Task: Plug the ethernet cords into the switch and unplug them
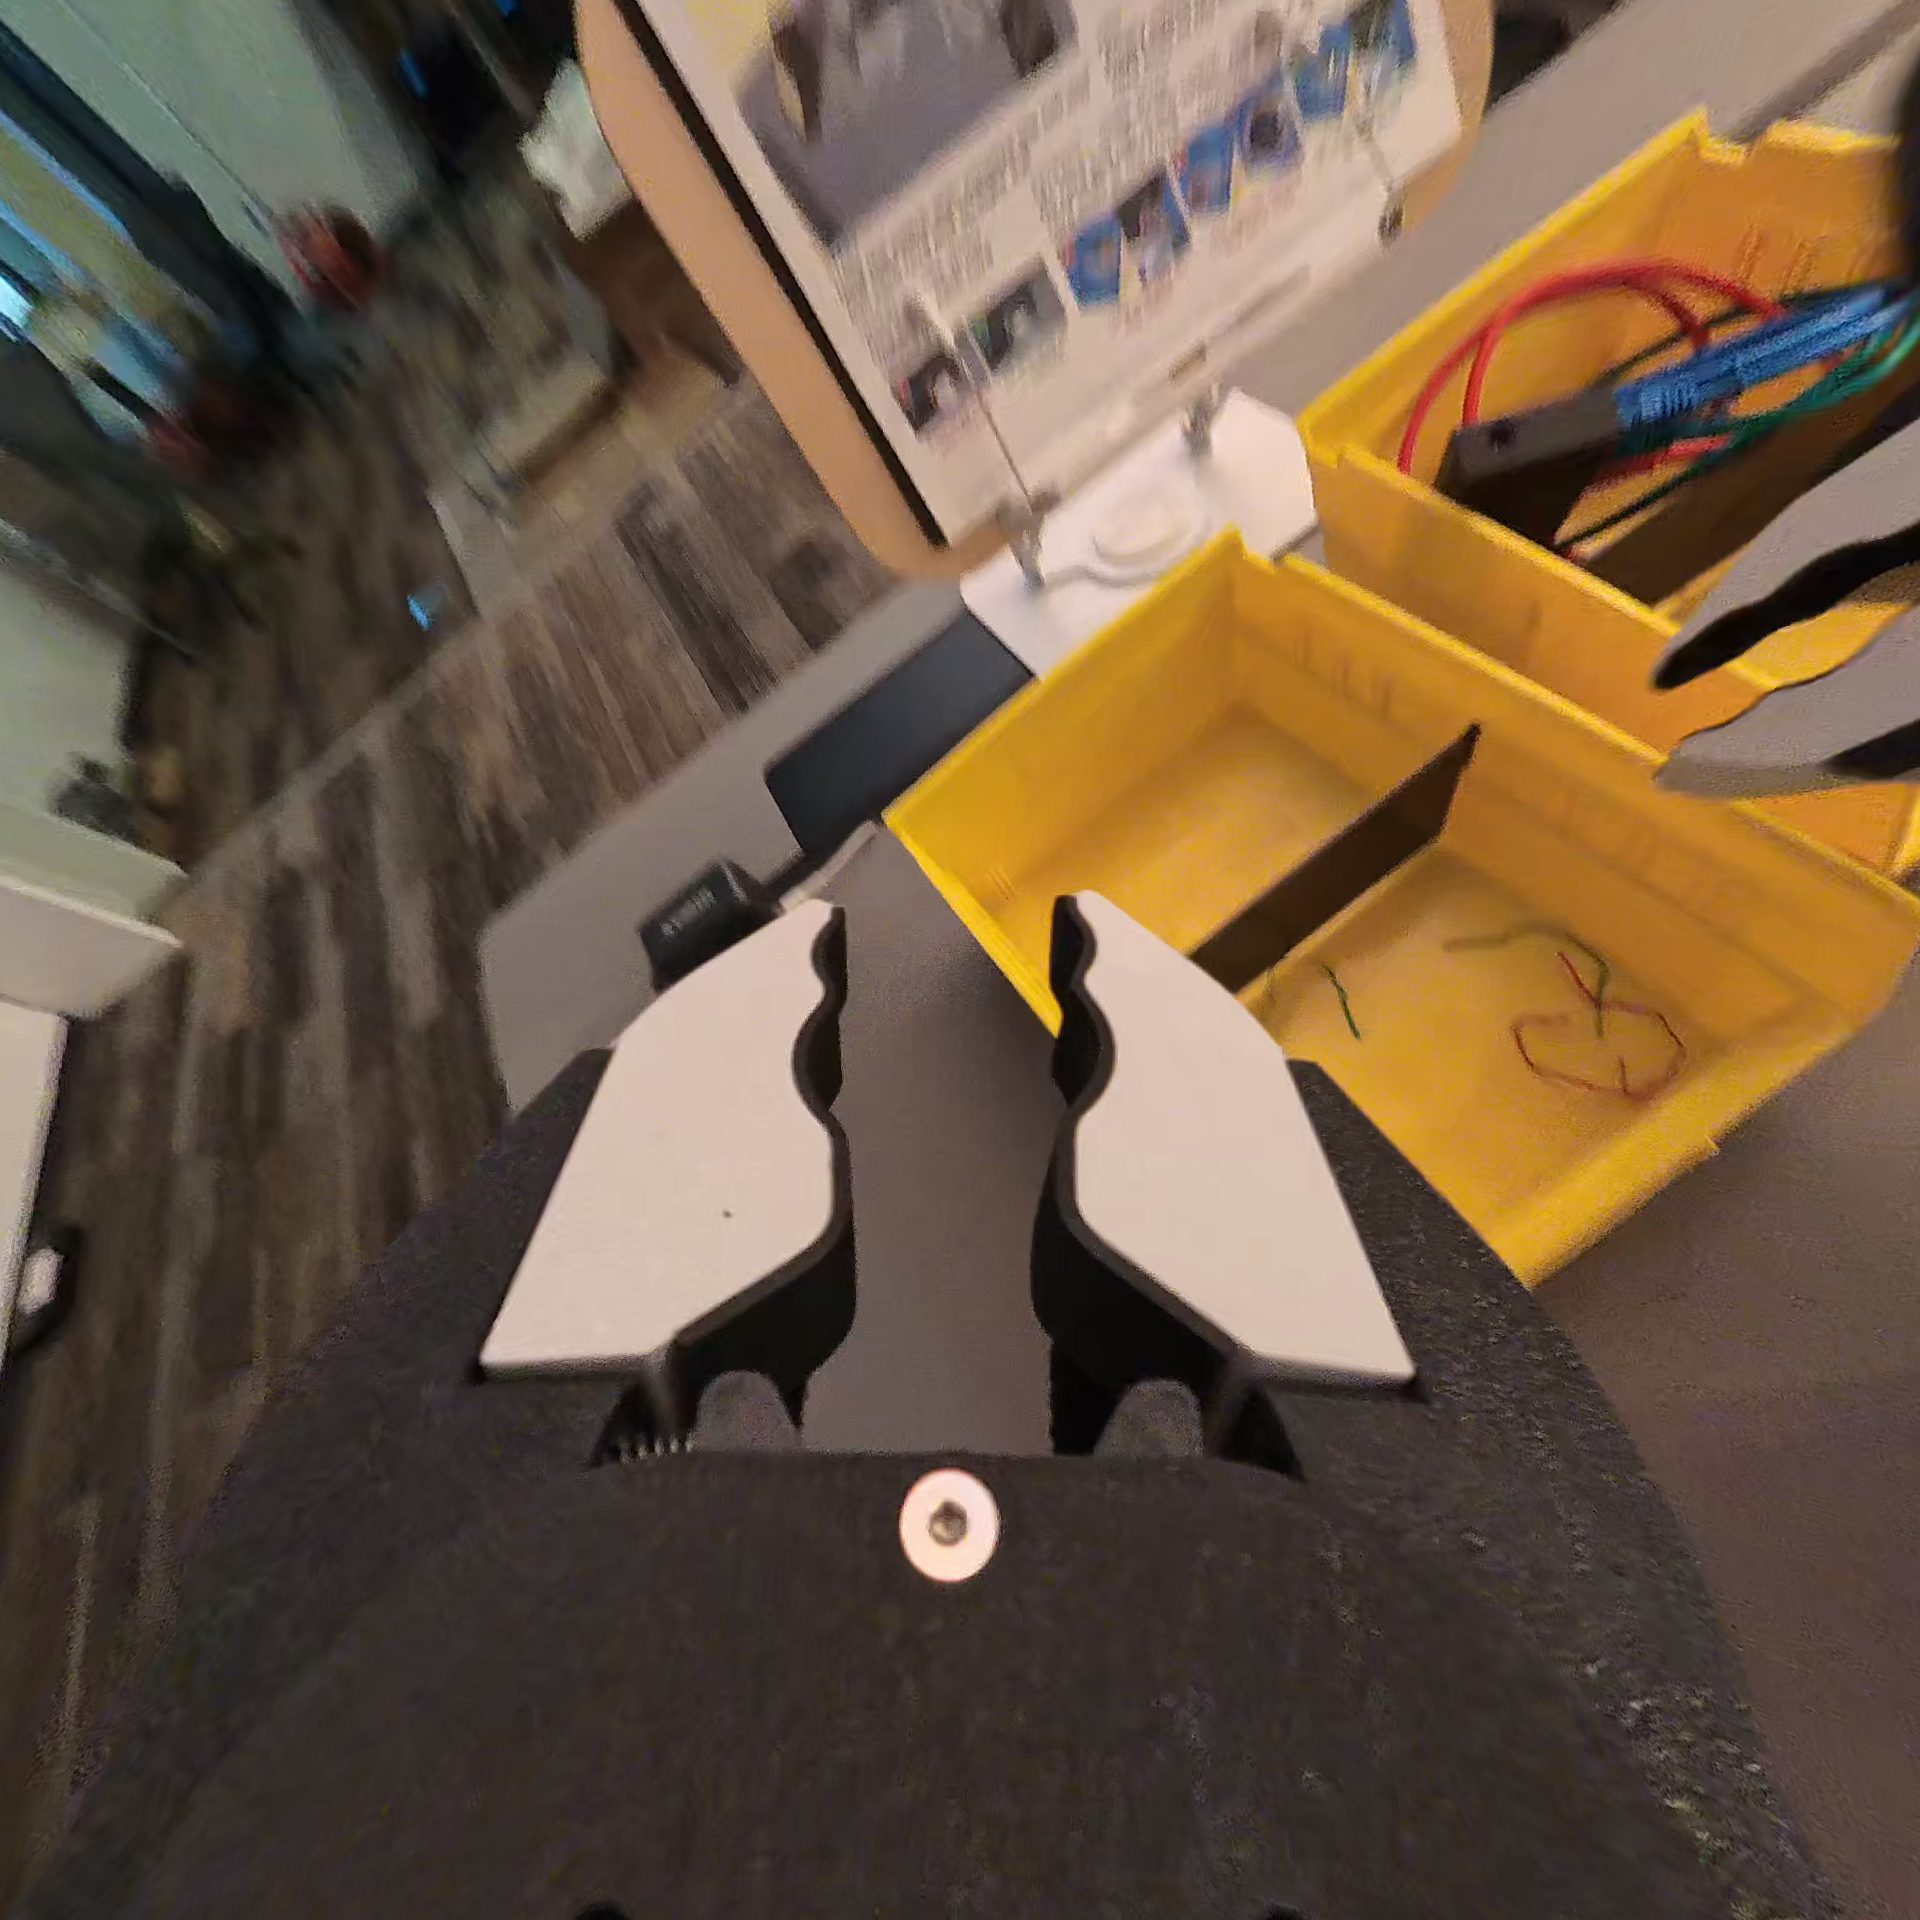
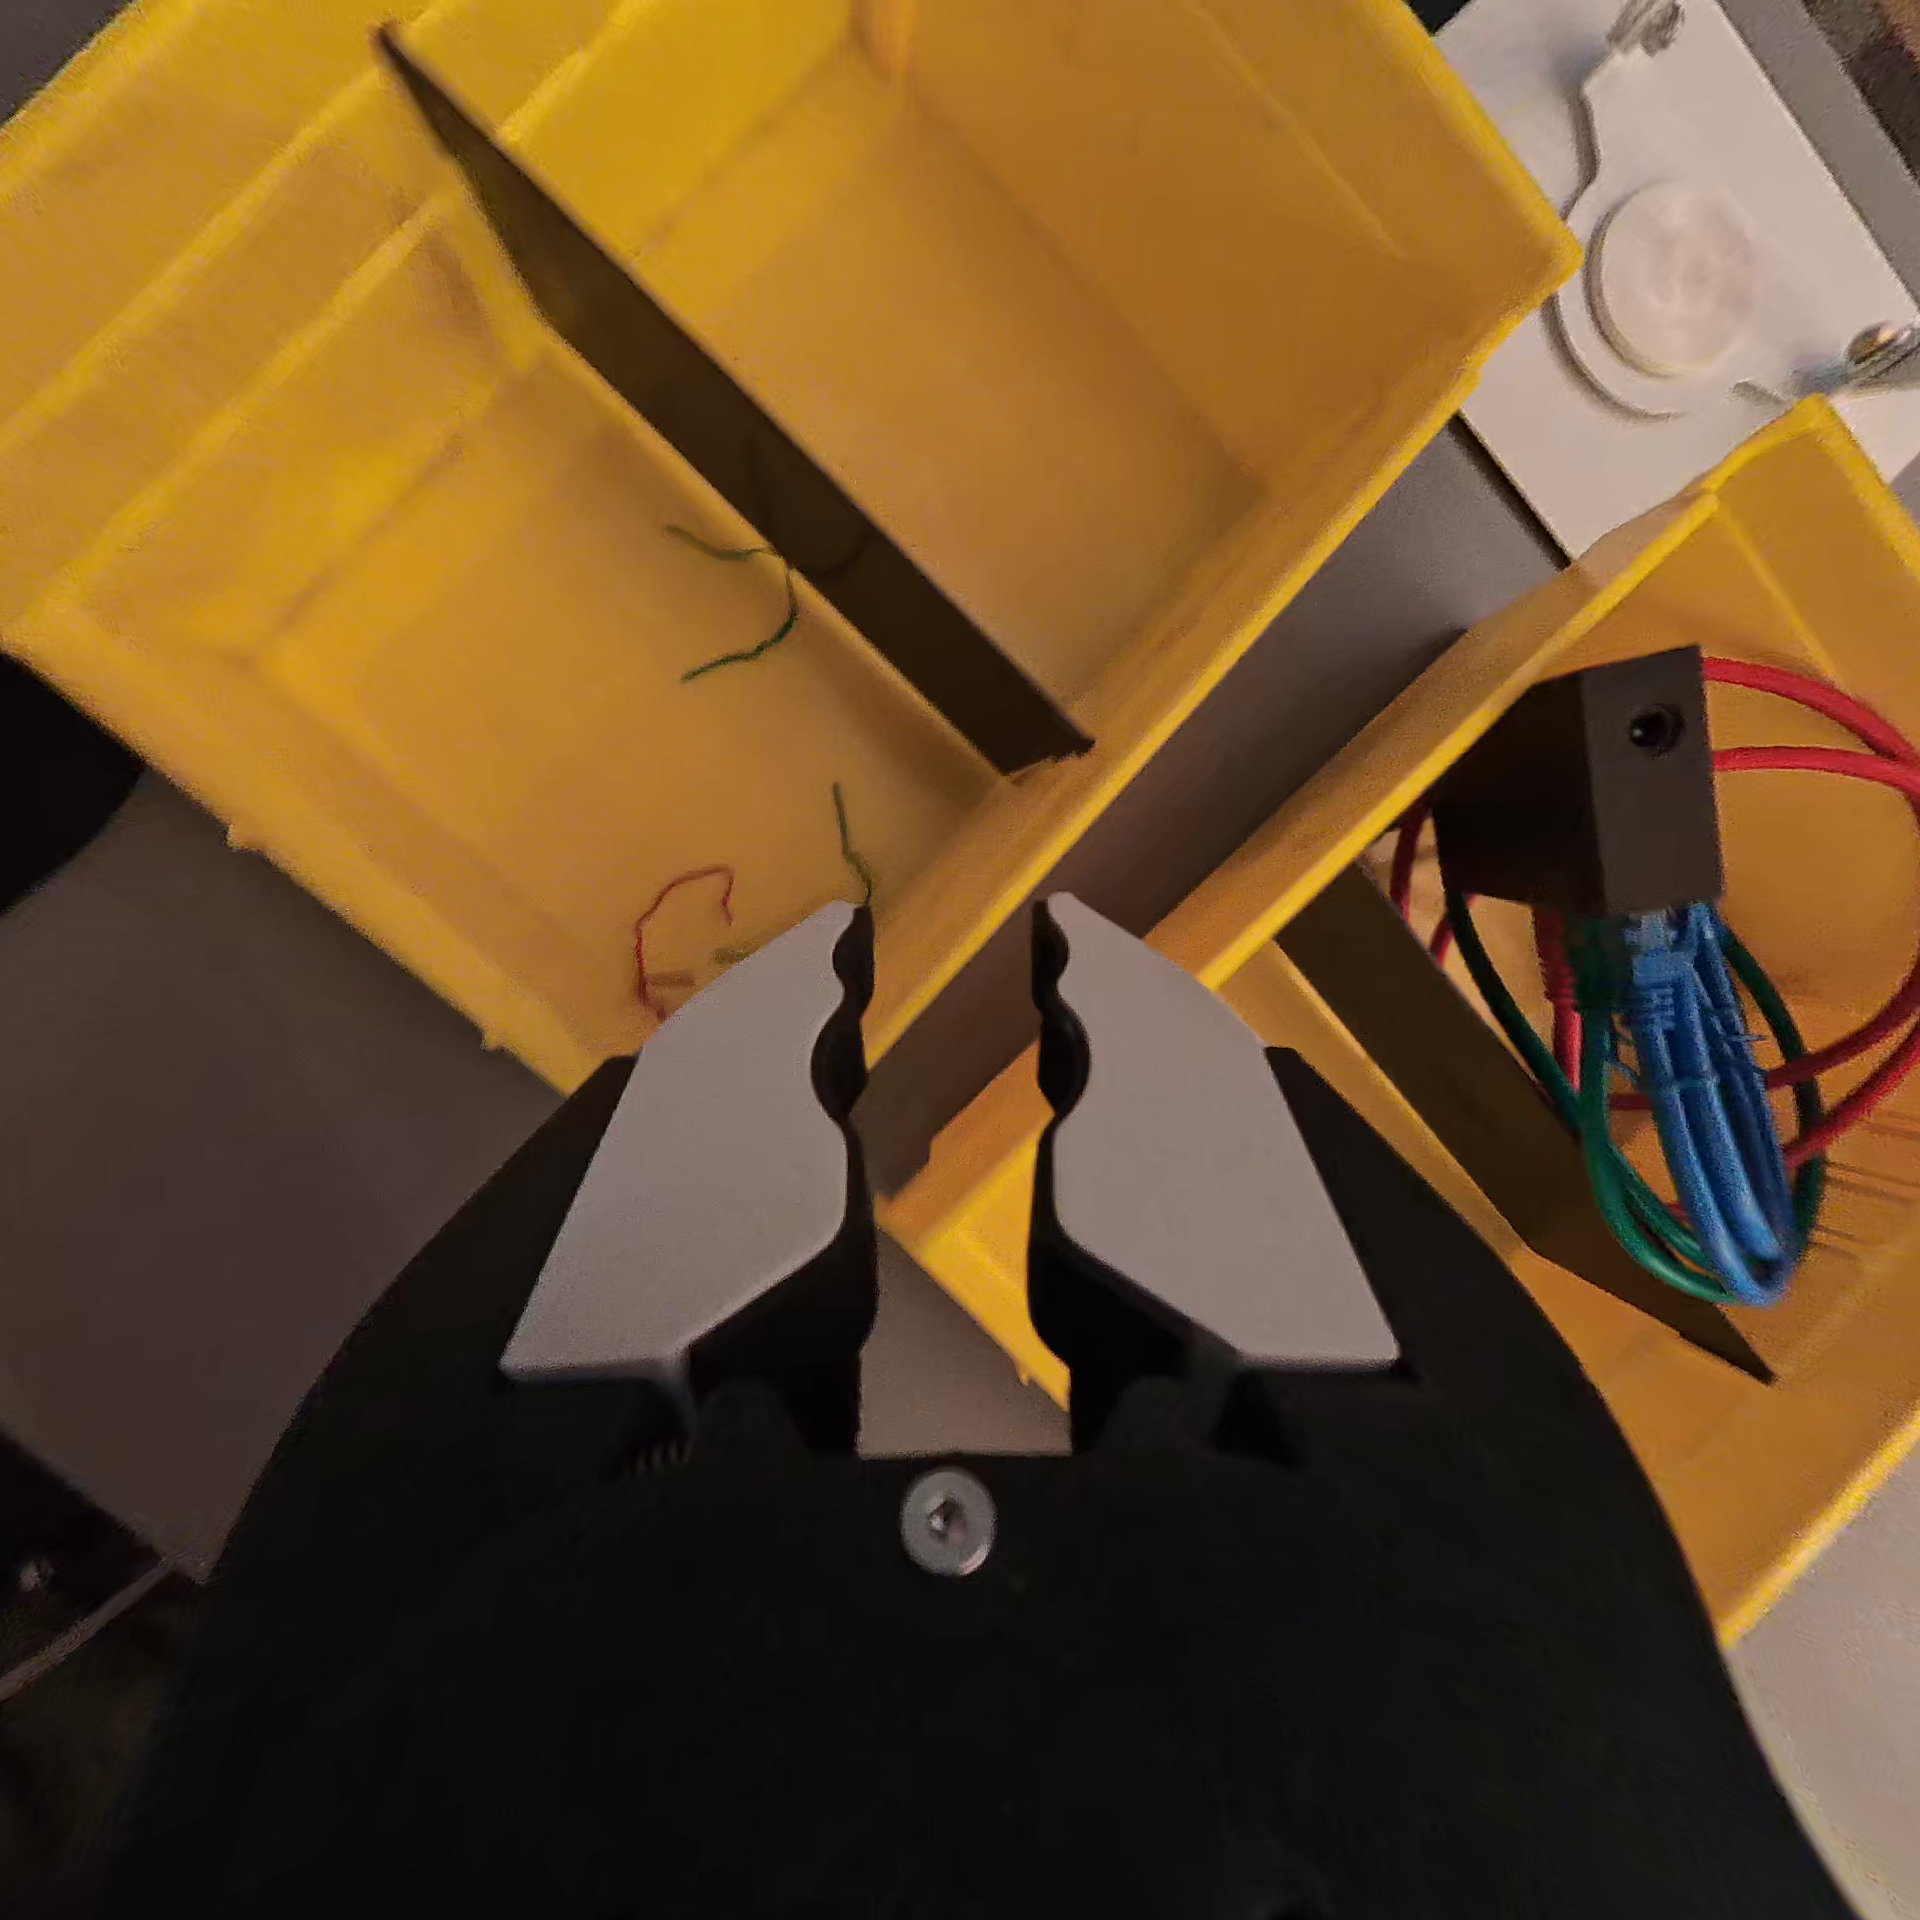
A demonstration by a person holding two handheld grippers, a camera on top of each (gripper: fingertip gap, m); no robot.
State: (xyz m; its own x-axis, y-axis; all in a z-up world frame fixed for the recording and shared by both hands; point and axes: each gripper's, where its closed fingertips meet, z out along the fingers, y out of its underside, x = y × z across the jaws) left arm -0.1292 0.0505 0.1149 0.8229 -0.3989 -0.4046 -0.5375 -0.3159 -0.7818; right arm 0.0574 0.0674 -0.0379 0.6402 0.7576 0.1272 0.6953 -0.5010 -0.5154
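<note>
Overhead, right gripper (image 2: 951,914) agape above the bin rims (image 2: 1039,831).

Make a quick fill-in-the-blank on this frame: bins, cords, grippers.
1. Both bins are coloured ____.
2. The switch sits in the bin that holds the ____, green and blue cords.
3. The other bin holds only thin wire scraps beside its ____ divider.
4. The left gripper and right gripper are both ____, holding nothing.

Missing words: yellow; red; black; open
</note>
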